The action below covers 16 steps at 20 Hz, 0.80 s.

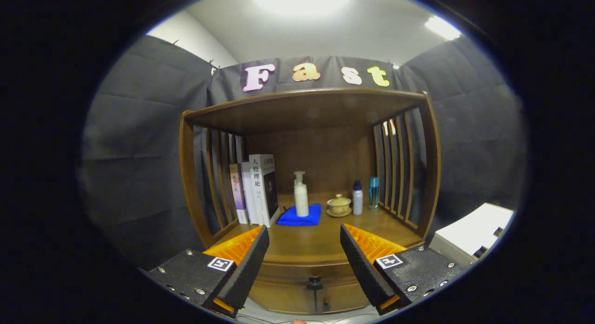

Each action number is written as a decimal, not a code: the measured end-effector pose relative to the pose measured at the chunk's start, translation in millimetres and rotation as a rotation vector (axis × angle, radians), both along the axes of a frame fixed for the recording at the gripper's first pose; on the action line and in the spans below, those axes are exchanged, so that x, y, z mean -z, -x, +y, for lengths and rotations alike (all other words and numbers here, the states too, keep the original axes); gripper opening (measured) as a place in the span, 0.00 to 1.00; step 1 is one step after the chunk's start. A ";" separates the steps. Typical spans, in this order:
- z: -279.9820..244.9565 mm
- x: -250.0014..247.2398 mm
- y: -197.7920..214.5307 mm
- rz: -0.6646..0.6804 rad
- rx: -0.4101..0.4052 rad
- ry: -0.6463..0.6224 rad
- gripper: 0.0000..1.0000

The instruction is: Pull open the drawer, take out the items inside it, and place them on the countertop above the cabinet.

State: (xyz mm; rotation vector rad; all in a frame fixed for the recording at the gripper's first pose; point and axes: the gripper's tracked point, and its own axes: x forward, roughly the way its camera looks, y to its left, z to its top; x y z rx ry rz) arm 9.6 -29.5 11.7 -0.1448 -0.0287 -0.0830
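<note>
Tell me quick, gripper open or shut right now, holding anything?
Gripper: open, fingers spread wide and holding nothing, poised in front of the closed drawer with its knob between them.

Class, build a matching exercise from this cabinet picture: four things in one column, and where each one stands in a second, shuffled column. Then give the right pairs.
Things:
1. pump bottle
2. books
3. lidded cup
4. drawer knob

Places:
A. on a saucer, beside the two small bottles
B. below the countertop, seen between the open fingers of the gripper
C. standing on the blue cloth
D. upright against the left slatted side

Pairs: 1-C, 2-D, 3-A, 4-B
</note>
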 end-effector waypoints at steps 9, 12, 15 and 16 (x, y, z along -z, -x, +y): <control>-17.8 28.5 -10.3 -0.031 0.002 0.024 0.95; -25.3 56.7 -20.1 0.008 0.019 -0.008 0.96; -29.8 85.2 -27.5 0.030 0.026 -0.029 0.96; -29.8 98.0 -29.1 0.053 0.029 -0.029 0.96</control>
